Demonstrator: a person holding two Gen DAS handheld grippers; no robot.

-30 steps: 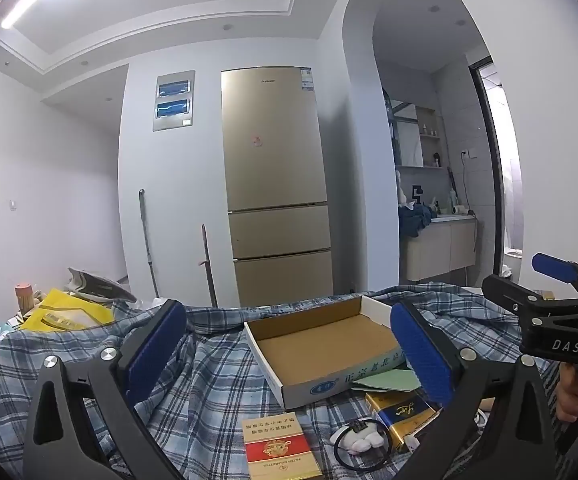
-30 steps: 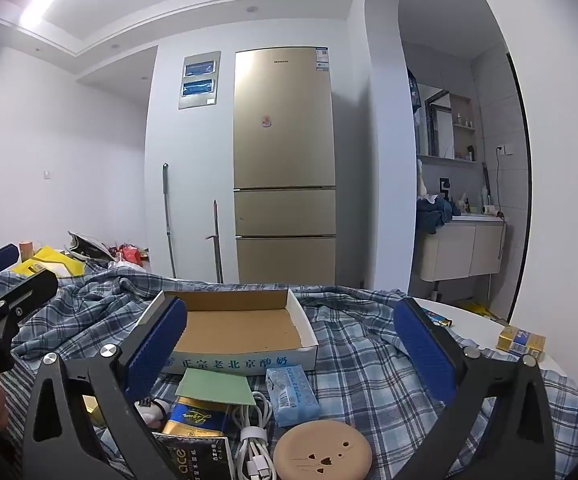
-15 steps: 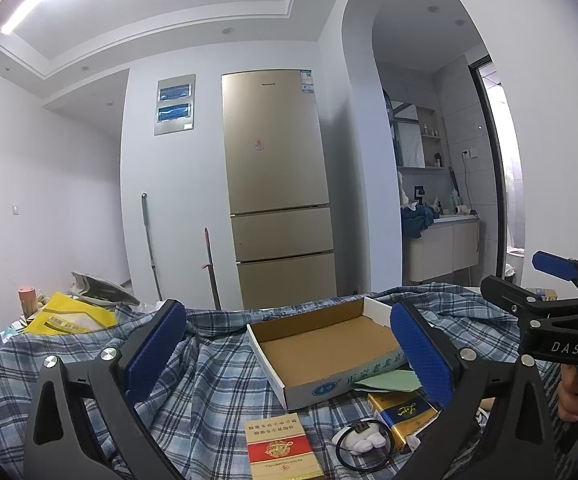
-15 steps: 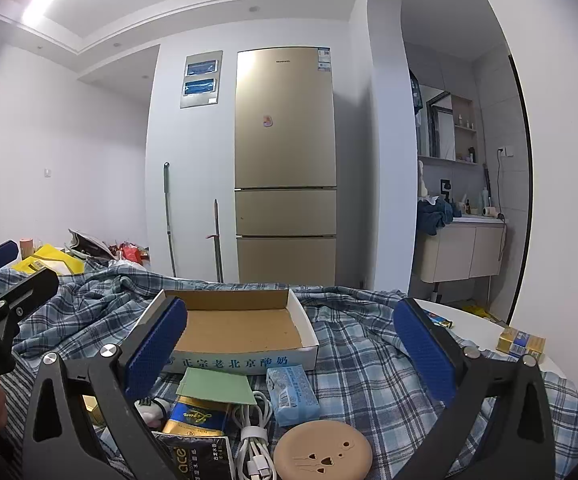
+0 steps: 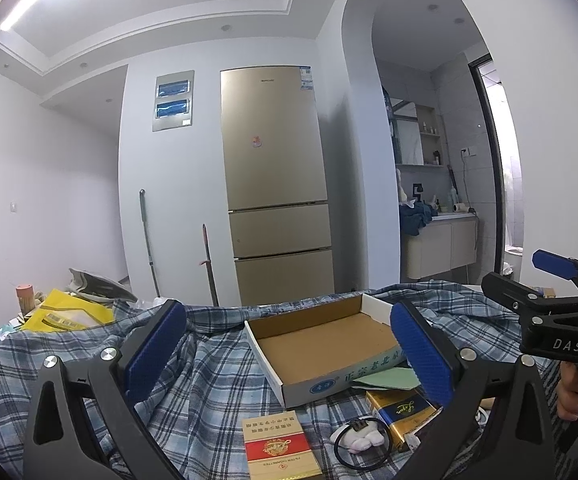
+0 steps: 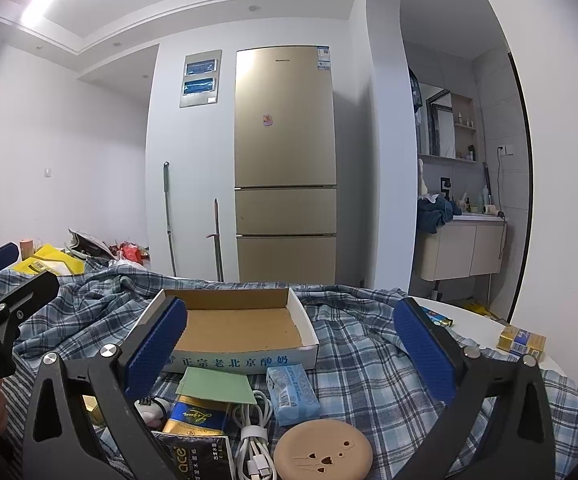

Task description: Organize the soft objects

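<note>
Home interior: tall gold fridge (image 6: 285, 160) against white wall, mop (image 6: 169, 216) beside it, arched opening to bathroom vanity (image 6: 463, 250).

A gold refrigerator (image 6: 285, 164) stands at frame centre against the white wall. A mop handle (image 6: 169, 216) leans to its left. A vanity cabinet (image 6: 461, 250) occupies the right alcove.

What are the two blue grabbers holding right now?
Nothing. The left gripper and the right gripper are both wide open, above the blue plaid cloth.
</note>
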